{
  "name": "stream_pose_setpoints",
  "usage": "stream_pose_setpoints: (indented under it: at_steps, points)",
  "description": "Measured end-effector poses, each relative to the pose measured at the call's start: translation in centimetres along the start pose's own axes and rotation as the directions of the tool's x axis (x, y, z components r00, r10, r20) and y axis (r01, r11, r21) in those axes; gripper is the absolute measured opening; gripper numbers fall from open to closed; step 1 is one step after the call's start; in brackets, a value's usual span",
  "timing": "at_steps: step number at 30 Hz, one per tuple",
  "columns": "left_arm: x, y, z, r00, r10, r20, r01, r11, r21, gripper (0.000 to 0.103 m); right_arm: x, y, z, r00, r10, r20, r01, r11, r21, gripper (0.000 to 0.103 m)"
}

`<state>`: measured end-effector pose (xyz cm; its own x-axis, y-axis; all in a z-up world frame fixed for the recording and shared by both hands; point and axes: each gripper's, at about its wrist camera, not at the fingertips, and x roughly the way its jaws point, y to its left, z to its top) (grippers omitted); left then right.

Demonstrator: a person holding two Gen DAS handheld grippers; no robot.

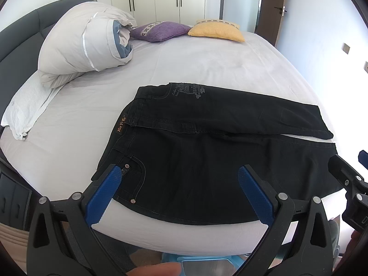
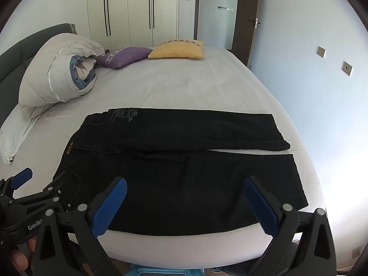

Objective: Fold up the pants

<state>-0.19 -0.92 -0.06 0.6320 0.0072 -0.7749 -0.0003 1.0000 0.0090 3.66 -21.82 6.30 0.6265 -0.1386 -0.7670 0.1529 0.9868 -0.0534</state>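
On the bed [image 1: 207, 69], your black pants [image 1: 207, 156] lie flat; both your left hand-held gripper [image 1: 179, 195] and right hand-held gripper [image 2: 184, 204] hover spread apart, gripping nothing.

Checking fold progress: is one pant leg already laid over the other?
No: the pants lie flat on the bed, legs side by side with a sliver of sheet between them.

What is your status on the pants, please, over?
Left gripper open, right gripper open, both holding nothing. Black pants flat on bed, legs apart, unfolded. Nothing lies on them.
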Motion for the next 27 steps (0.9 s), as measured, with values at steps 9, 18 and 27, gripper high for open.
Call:
stream_pose_setpoints:
  at_steps: [9,18,27]
  points:
    - [-0.07,-0.04,0.02,1.000,0.000,-0.002,0.000,1.000,0.002,0.103,0.20,0.08,-0.06,1.000,0.000,-0.002,0.000,1.000,-0.001,0.103]
    - [-0.10,-0.11,-0.07,1.000,0.000,-0.003,0.000,1.000,0.003,0.103,0.40,0.23,-0.21,1.000,0.000,-0.002,0.000,1.000,-0.002,0.103]
    - [-0.09,-0.13,-0.16,1.000,0.000,-0.006,0.000,1.000,0.003,0.103,0.23,0.21,-0.17,1.000,0.001,-0.004,-0.001,1.000,-0.003,0.103]
